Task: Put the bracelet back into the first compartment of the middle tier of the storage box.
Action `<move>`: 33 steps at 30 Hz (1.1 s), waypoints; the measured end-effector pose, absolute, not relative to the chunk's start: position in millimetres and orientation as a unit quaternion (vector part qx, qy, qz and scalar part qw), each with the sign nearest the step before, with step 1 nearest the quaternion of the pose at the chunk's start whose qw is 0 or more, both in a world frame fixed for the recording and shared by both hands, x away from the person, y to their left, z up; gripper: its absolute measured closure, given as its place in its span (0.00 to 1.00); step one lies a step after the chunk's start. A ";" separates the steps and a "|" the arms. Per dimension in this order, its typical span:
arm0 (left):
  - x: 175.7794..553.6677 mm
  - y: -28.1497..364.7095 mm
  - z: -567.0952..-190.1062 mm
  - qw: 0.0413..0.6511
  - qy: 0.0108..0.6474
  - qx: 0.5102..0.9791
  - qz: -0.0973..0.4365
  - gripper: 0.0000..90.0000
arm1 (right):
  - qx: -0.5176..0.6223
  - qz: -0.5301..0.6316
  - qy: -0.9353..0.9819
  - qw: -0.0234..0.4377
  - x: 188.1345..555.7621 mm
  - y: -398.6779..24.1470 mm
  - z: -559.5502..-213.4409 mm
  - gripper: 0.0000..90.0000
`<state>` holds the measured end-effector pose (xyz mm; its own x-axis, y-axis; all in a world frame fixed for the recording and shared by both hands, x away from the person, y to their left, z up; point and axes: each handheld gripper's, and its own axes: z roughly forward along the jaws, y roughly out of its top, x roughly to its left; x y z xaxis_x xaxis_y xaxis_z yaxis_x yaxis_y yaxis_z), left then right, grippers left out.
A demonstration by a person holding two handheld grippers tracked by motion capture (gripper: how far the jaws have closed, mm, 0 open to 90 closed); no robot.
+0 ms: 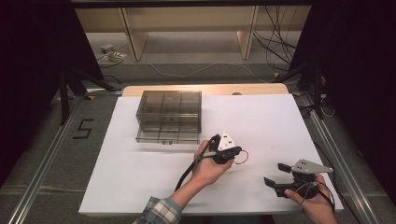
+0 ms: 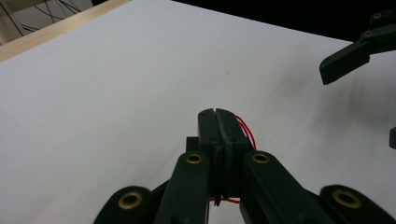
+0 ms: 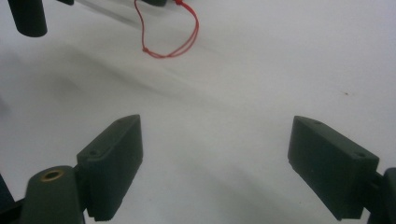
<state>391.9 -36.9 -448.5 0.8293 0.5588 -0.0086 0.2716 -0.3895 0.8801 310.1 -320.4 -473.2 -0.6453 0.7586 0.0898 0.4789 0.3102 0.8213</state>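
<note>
The left gripper (image 1: 232, 154) has its jaws pressed together on a loop of thin red string (image 1: 243, 157), which hangs out to the side of the jaws just above the white worktop (image 1: 140, 172), near its middle. In the left gripper view the red string (image 2: 246, 130) runs along the closed jaws and crosses beneath them, so it is pinched rather than draped. The right gripper (image 1: 276, 173) sits near the worktop's front right corner with its jaws spread wide and nothing between them; its own view shows the loop (image 3: 173, 44) with a small knot dangling ahead. The string looks almost weightless, limp and thin, so it will probably sag, swing and slide through a loose pinch; it needs no force, only firm, flat contact. The free hanging bow of the loop, or the spot by the knot, seems the best place for the second gripper to take hold. A smoky clear plastic drawer box (image 1: 169, 116) stands well apart at the rear left. Between the two grippers the worktop is bare, leaving good room, though the right hand (image 1: 317, 200) is close to the front edge.
</note>
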 end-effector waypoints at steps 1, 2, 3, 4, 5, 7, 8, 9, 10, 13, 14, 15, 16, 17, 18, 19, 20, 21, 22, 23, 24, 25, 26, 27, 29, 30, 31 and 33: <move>392.2 -33.8 -447.5 0.491 0.255 0.820 0.148 1.00 | 0.391 0.438 0.794 0.158 309.9 -320.1 -473.1 0.21; 392.5 -30.7 -446.6 0.491 0.256 0.819 0.150 1.00 | 0.391 0.439 0.794 0.158 309.9 -319.9 -473.3 0.21; 392.5 -28.0 -446.1 0.492 0.258 0.817 0.154 1.00 | 0.391 0.438 0.794 0.158 310.0 -319.8 -473.3 0.21; 392.6 -25.4 -445.4 0.492 0.260 0.816 0.155 1.00 | 0.390 0.440 0.793 0.158 310.1 -319.6 -473.6 0.21; 392.6 -23.0 -444.7 0.492 0.262 0.815 0.157 1.00 | 0.390 0.440 0.793 0.158 310.1 -319.6 -473.6 0.21; 392.8 -18.6 -443.5 0.495 0.264 0.812 0.161 1.00 | 0.391 0.440 0.793 0.158 310.2 -319.6 -473.7 0.21; 392.8 -16.5 -442.7 0.495 0.265 0.811 0.163 1.00 | 0.391 0.440 0.793 0.158 310.3 -319.4 -473.9 0.21; 392.8 -14.5 -441.9 0.496 0.266 0.810 0.164 1.00 | 0.391 0.440 0.793 0.158 310.3 -319.4 -473.9 0.21; 392.8 -12.6 -441.2 0.497 0.267 0.809 0.165 1.00 | 0.389 0.441 0.793 0.159 310.6 -319.5 -474.1 0.21; 392.7 -6.8 -439.5 0.500 0.271 0.805 0.170 1.00 | 0.390 0.440 0.793 0.159 310.5 -319.5 -474.0 0.21; 393.1 -4.5 -438.9 0.499 0.271 0.804 0.173 1.00 | 0.390 0.440 0.793 0.159 310.5 -319.5 -474.0 0.21; 393.1 -2.5 -438.5 0.501 0.274 0.803 0.173 1.00 | 0.390 0.440 0.793 0.159 310.5 -319.6 -474.0 0.21; 393.4 -0.2 -437.9 0.501 0.276 0.801 0.175 1.00 | 0.390 0.440 0.793 0.159 310.5 -319.6 -474.1 0.21; 393.3 1.6 -437.6 0.503 0.278 0.799 0.176 1.00 | 0.390 0.440 0.793 0.159 310.6 -319.6 -474.1 0.21; 393.3 3.5 -437.2 0.503 0.280 0.798 0.176 1.00 | 0.390 0.440 0.793 0.159 310.6 -319.6 -474.2 0.21; 393.2 5.2 -436.8 0.505 0.282 0.797 0.177 1.00 | 0.390 0.440 0.793 0.159 310.7 -319.6 -474.2 0.21; 393.0 6.9 -436.6 0.505 0.282 0.796 0.179 1.00 | 0.390 0.439 0.793 0.159 310.7 -319.5 -474.2 0.21; 392.6 8.2 -436.4 0.505 0.284 0.795 0.179 1.00 | 0.390 0.439 0.793 0.159 310.7 -319.4 -474.3 0.21; 392.8 9.9 -436.0 0.504 0.283 0.796 0.181 1.00 | 0.390 0.440 0.794 0.159 310.7 -319.4 -474.3 0.21; 392.7 11.2 -435.6 0.504 0.285 0.795 0.183 1.00 | 0.390 0.439 0.794 0.159 310.7 -319.3 -474.3 0.21; 392.7 12.6 -435.2 0.505 0.286 0.794 0.183 1.00 | 0.390 0.439 0.794 0.159 310.7 -319.3 -474.3 0.21; 392.8 14.1 -434.7 0.505 0.287 0.793 0.184 1.00 | 0.390 0.439 0.794 0.159 310.7 -319.3 -474.3 0.21; 392.9 15.5 -434.1 0.505 0.287 0.792 0.187 1.00 | 0.390 0.439 0.794 0.159 310.6 -319.3 -474.3 0.21; 393.0 16.9 -433.4 0.506 0.287 0.791 0.188 1.00 | 0.390 0.440 0.793 0.159 310.6 -319.4 -474.3 0.21; 393.0 19.6 -432.0 0.507 0.289 0.790 0.190 1.00 | 0.390 0.440 0.793 0.159 310.7 -319.5 -474.3 0.21; 393.0 21.0 -431.3 0.507 0.289 0.789 0.192 1.00 | 0.390 0.439 0.793 0.159 310.7 -319.5 -474.3 0.21; 392.9 22.5 -430.6 0.506 0.290 0.789 0.193 1.00 | 0.390 0.440 0.793 0.159 310.6 -319.5 -474.2 0.21; 392.9 25.1 -429.6 0.507 0.292 0.787 0.195 1.00 | 0.390 0.440 0.793 0.159 310.5 -319.5 -474.1 0.21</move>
<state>392.9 25.1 -429.6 0.7531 0.6578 0.0103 0.2624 -0.3148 0.9122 310.5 -319.5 -474.1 -0.6449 0.7589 0.0908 0.4789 0.3086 0.8218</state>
